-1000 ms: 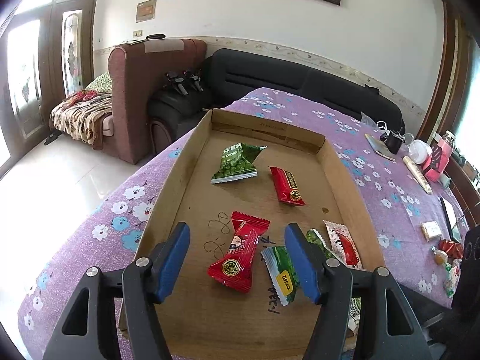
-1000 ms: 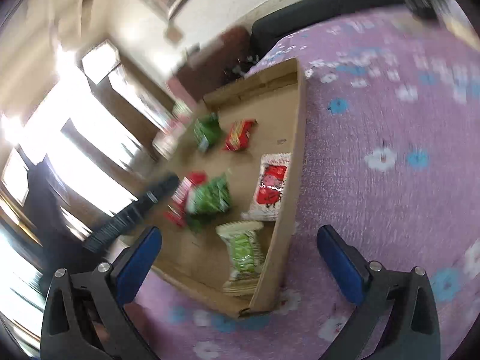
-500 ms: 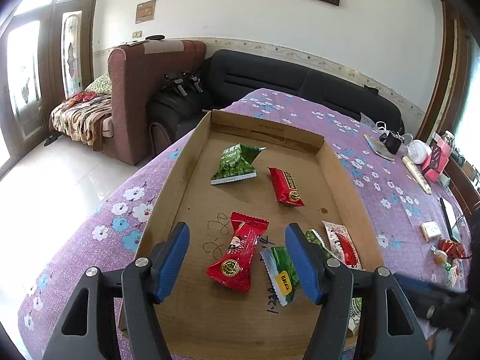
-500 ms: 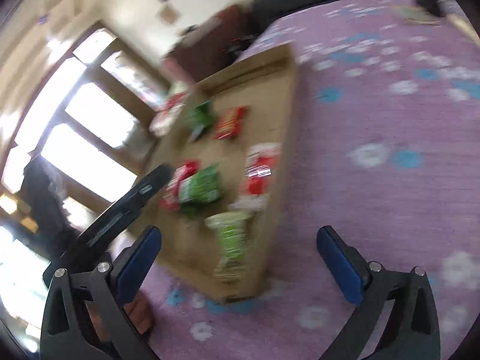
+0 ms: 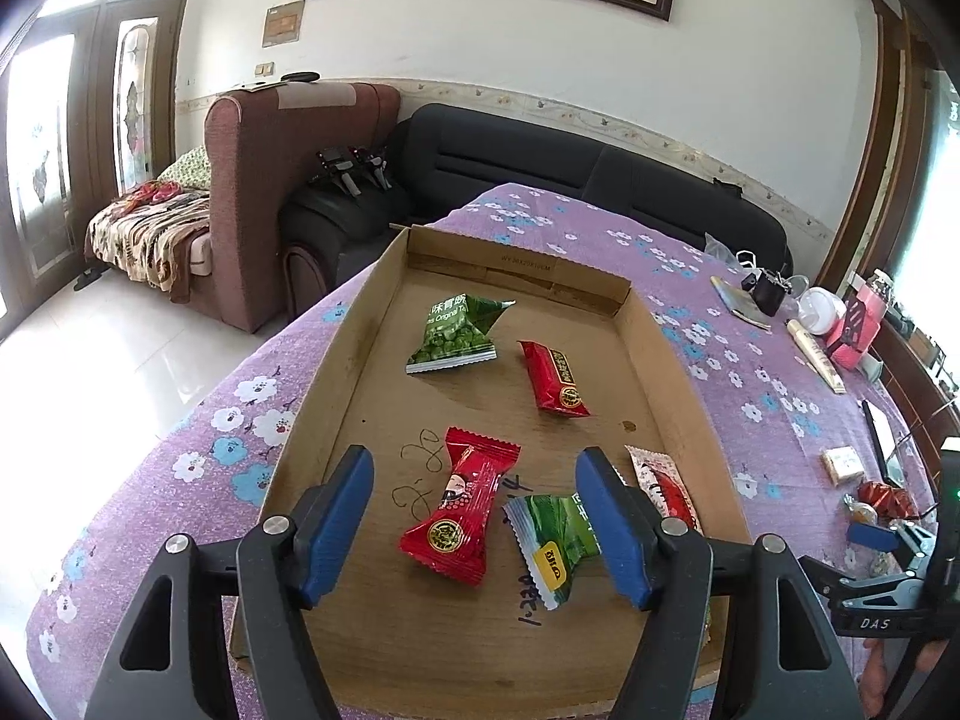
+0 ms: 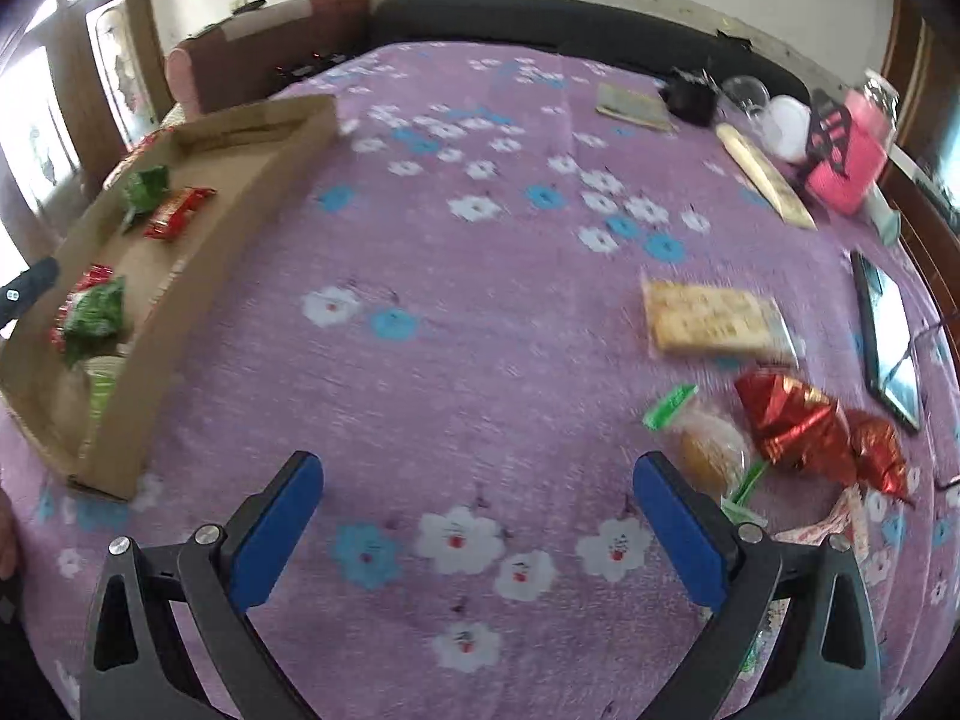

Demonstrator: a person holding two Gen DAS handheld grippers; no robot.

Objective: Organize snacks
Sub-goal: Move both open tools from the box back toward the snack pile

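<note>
Between the left gripper's (image 5: 474, 516) blue fingers (image 5: 336, 516), whose jaws are opening with nothing gripped, a red candy packet (image 5: 459, 507) is seen lying in the cardboard tray (image 5: 312, 396). Nothing is held by the right gripper (image 6: 477, 531), spread wide above the purple floral surface (image 6: 480, 312). Loose snacks, a red foil packet (image 6: 792, 420) among them, are left just beside it.

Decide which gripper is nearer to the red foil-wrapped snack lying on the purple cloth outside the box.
Right. The right gripper hangs over the cloth just left of the red foil snack. The left gripper, jaws opening, is over the cardboard box, well away.
</note>
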